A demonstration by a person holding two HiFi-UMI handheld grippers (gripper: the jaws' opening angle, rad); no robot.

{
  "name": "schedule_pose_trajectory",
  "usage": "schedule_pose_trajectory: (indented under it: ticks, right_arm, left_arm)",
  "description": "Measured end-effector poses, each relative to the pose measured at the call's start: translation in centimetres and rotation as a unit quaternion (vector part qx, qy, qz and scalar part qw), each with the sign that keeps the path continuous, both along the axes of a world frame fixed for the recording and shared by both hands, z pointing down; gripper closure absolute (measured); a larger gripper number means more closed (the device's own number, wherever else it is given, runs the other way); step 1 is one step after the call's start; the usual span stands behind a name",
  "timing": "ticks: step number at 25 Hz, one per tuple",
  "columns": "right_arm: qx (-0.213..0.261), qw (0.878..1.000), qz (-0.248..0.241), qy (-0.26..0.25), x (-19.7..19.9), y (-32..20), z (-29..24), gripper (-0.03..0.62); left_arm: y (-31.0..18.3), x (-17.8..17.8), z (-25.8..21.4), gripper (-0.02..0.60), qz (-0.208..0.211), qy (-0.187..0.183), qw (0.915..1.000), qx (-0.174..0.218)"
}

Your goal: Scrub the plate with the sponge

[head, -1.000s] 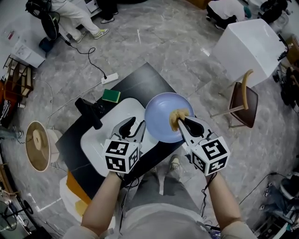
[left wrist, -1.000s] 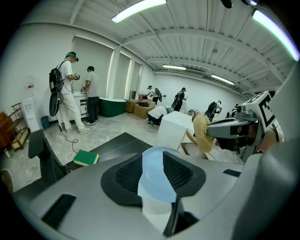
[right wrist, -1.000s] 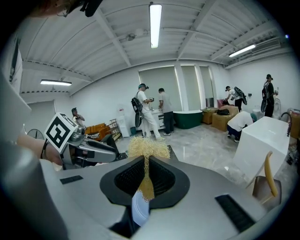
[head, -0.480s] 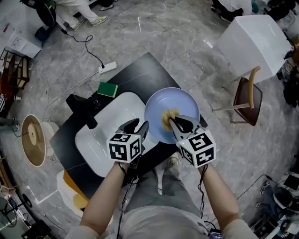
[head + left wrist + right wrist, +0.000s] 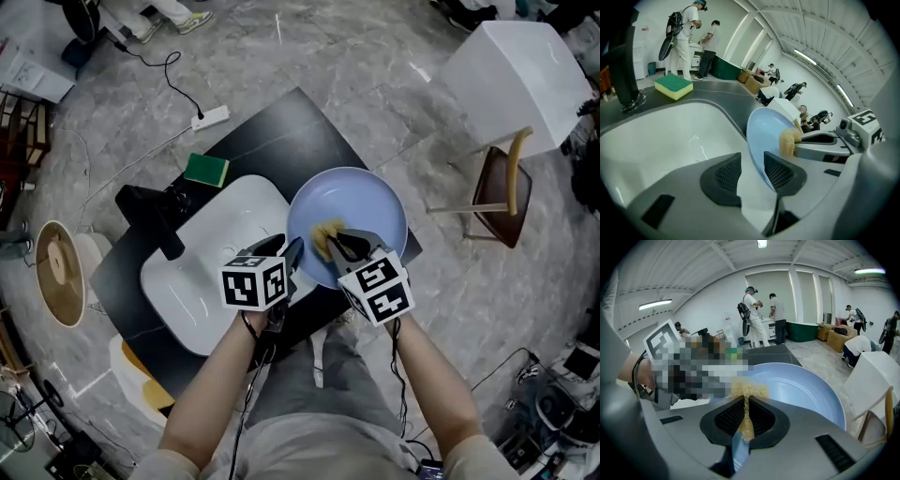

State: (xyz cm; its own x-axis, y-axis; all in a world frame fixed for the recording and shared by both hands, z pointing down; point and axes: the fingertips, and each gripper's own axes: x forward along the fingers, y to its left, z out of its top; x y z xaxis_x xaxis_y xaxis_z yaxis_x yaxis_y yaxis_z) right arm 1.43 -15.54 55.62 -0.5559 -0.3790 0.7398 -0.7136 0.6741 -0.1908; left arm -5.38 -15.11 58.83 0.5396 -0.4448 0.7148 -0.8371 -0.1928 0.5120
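A light blue plate (image 5: 364, 202) lies over the black table's front right corner, beside the white sink (image 5: 202, 272). My right gripper (image 5: 337, 244) is shut on a yellowish mesh scrubbing pad (image 5: 324, 236), which rests on the plate's near inner face. In the right gripper view the pad (image 5: 749, 391) is pinched flat between the pads above the plate (image 5: 806, 390). My left gripper (image 5: 281, 255) straddles the plate's near left rim (image 5: 761, 140). Its jaws have just been opening, and white shows between the left pad and the rim.
A green and yellow sponge (image 5: 206, 170) lies on the table behind the sink, next to a black faucet (image 5: 155, 220). A chair (image 5: 497, 197) and a white box (image 5: 511, 84) stand to the right. On the floor lies a power strip (image 5: 211, 118).
Both hands have sunk toward the tabletop, with the plate and the pad going down along with them. The left jaws stand a little wider round the rim.
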Motion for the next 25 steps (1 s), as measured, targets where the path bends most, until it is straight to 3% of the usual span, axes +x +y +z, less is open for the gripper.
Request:
schedule_pose_trajectory:
  ticks: [4,7,19,25]
  right_arm:
    - [-0.009,1.0,-0.01,0.008,-0.3,-0.4,1.1,0.543]
    - [-0.013,0.999,-0.025,0.02,-0.7,-0.9,1.8,0.543]
    - [0.004,0.997,-0.058,0.046,-3.0,-4.9,3.0,0.543]
    - [0.014,0.996,-0.031,0.088,-0.2,-7.5,2.8,0.543]
  left_arm:
    - [0.1,0.4,0.8,0.43,-0.002,0.014,0.9997,-0.019]
    - [0.0,0.8,0.7,0.505,0.002,0.017,0.9997,-0.019]
    - [-0.4,0.9,0.8,0.52,0.012,0.008,0.9997,-0.021]
    - [-1.0,0.2,0.8,0.541,-0.005,-0.003,0.9997,-0.022]
